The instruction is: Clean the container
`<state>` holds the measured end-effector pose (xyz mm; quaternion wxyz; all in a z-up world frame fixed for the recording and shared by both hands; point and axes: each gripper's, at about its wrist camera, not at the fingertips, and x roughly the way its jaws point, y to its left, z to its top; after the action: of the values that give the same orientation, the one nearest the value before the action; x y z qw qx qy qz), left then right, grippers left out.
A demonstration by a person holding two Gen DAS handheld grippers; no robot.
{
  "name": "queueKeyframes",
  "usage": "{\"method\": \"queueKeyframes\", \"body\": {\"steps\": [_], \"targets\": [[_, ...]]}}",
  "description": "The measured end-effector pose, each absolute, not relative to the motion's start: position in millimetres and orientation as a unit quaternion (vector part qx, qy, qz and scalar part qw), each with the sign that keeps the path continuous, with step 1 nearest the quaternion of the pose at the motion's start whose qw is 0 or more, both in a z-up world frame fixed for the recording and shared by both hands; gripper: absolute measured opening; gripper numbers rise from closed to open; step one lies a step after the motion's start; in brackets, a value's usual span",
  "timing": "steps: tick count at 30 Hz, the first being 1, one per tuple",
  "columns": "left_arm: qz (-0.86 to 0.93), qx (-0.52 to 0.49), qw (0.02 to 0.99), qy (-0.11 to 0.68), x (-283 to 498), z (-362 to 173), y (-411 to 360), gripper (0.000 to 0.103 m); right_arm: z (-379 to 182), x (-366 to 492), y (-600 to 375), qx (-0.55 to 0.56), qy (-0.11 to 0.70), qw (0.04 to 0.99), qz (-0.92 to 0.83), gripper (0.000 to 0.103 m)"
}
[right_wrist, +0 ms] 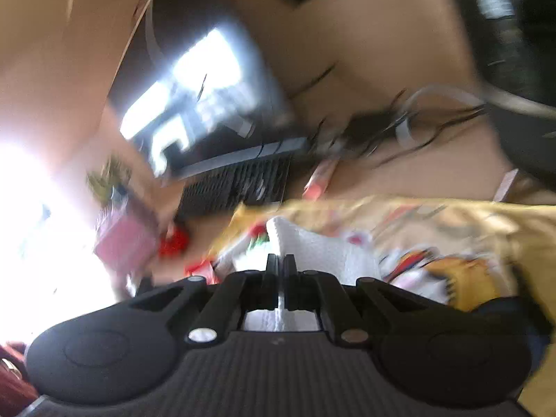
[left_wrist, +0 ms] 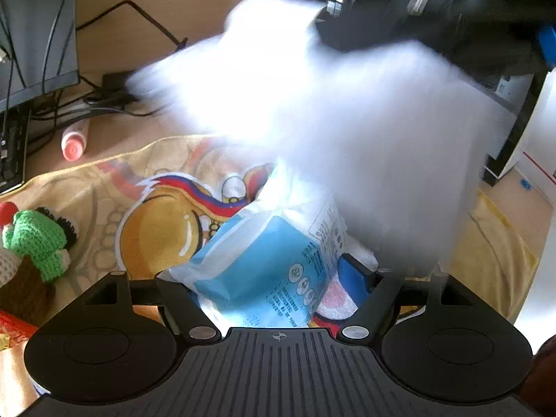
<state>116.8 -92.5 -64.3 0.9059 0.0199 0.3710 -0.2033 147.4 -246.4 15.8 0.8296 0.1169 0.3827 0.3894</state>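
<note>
Left hand-held gripper (left_wrist: 274, 278): jaws stand apart around a blue-and-white wipes pack (left_wrist: 264, 264). Whether the pads press on the pack cannot be told; the pack sits between them, tilted, over a yellow cartoon-print cloth (left_wrist: 146, 215).

Right hand-held gripper (right_wrist: 280, 264): jaws clenched tight on a white wipe (right_wrist: 323, 246), a thin strip of it pinched between the pads. In the left wrist view the same wipe (left_wrist: 347, 121) is a large blurred white sheet hanging from the right hand-held gripper (left_wrist: 333, 17) above the pack, its lower edge reaching down to the pack's top.

No container can be made out in either view; both are blurred in parts.

Counter (left_wrist: 173, 0): light wood. On it, beyond the cloth, a small pink-capped bottle (left_wrist: 74, 139) lying on its side, black cables (left_wrist: 104, 100), a dark monitor (left_wrist: 38, 34). A green crocheted toy (left_wrist: 34, 243) sits at the cloth's left edge.
</note>
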Motion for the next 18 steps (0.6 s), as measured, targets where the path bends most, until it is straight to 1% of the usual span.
{"method": "queueKeyframes", "body": {"steps": [3, 5, 9, 13, 18], "targets": [[-0.203, 0.022, 0.906, 0.371, 117.3, -62.7, -93.7, 0.080, -9.3, 140.6, -214.4, 0.014, 0.397, 0.840, 0.369, 0.003], [-0.204, 0.024, 0.905, 0.371, 116.5, -62.3, -94.8, 0.080, -15.3, 138.7, -215.0, -0.016, 0.396, 0.848, 0.351, 0.003], [-0.205, 0.022, 0.904, 0.374, 117.7, -62.9, -95.2, 0.081, -7.6, 143.7, -238.4, -0.025, 0.382, 0.870, 0.311, 0.003], [-0.207, 0.019, 0.905, 0.372, 117.3, -62.0, -95.4, 0.083, 0.5, 147.3, -276.6, -0.011, 0.384, 0.885, 0.264, 0.003], [-0.210, 0.021, 0.902, 0.377, 118.4, -63.9, -96.4, 0.086, -13.4, 145.8, -310.5, -0.021, 0.406, 0.889, 0.210, 0.005]]}}
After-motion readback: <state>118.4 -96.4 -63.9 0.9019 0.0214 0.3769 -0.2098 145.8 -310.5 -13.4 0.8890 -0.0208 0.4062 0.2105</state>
